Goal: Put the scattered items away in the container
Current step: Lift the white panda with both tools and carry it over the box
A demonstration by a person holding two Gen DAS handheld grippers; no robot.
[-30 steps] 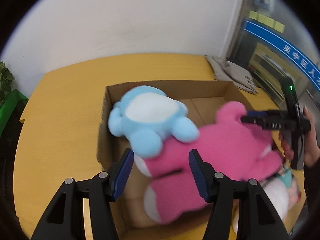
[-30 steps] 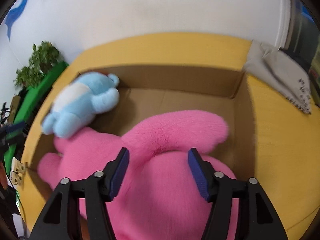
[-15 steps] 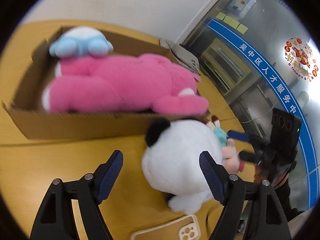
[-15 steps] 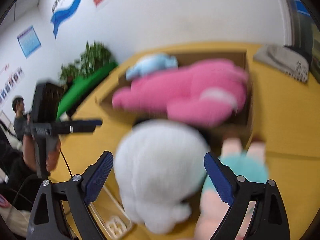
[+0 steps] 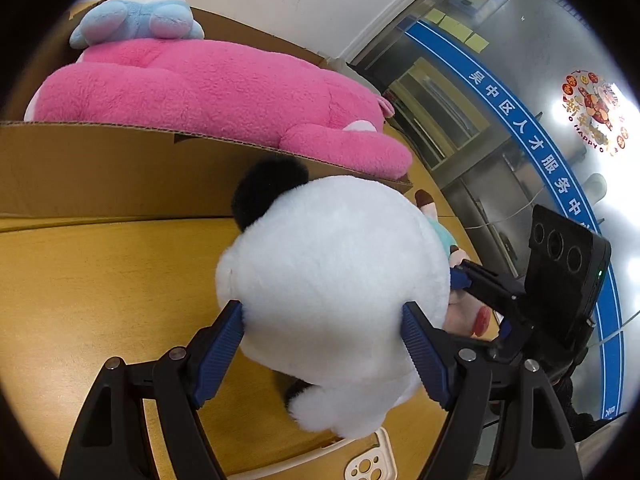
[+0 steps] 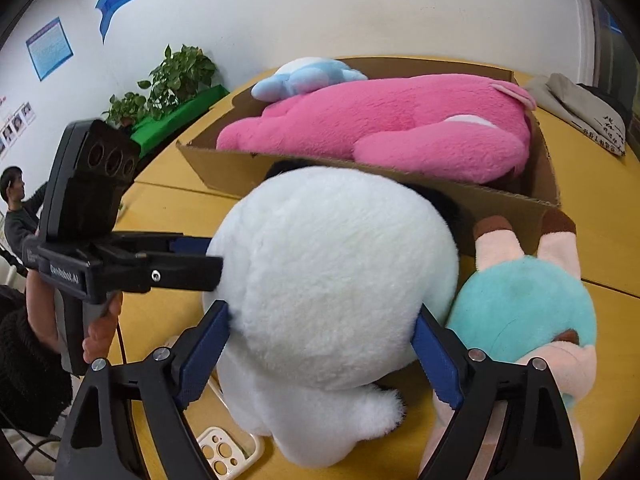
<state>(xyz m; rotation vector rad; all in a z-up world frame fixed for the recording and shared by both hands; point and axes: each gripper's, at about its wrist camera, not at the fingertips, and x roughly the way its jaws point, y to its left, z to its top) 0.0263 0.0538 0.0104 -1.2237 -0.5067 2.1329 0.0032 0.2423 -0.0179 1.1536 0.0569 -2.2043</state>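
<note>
A big white plush panda (image 5: 336, 280) (image 6: 332, 276) with black ears sits on the yellow table in front of the cardboard box (image 5: 100, 168) (image 6: 500, 204). My left gripper (image 5: 320, 344) and my right gripper (image 6: 320, 348) each have both pads pressed into its sides from opposite directions. The box holds a large pink plush (image 5: 208, 84) (image 6: 392, 124) with a light blue plush (image 5: 136, 24) (image 6: 308, 76) on top. A teal and pink doll (image 6: 528, 312) lies face down right of the panda, touching it.
A cream phone case (image 6: 224, 456) (image 5: 372, 468) lies on the table under the panda's near side. Folded grey cloth (image 6: 584, 112) lies at the table's far right. Green plants (image 6: 168, 80) stand by the wall at left.
Both grippers left the box, swung down to the white panda in front of it, moved in around it and closed their pads onto its sides.
</note>
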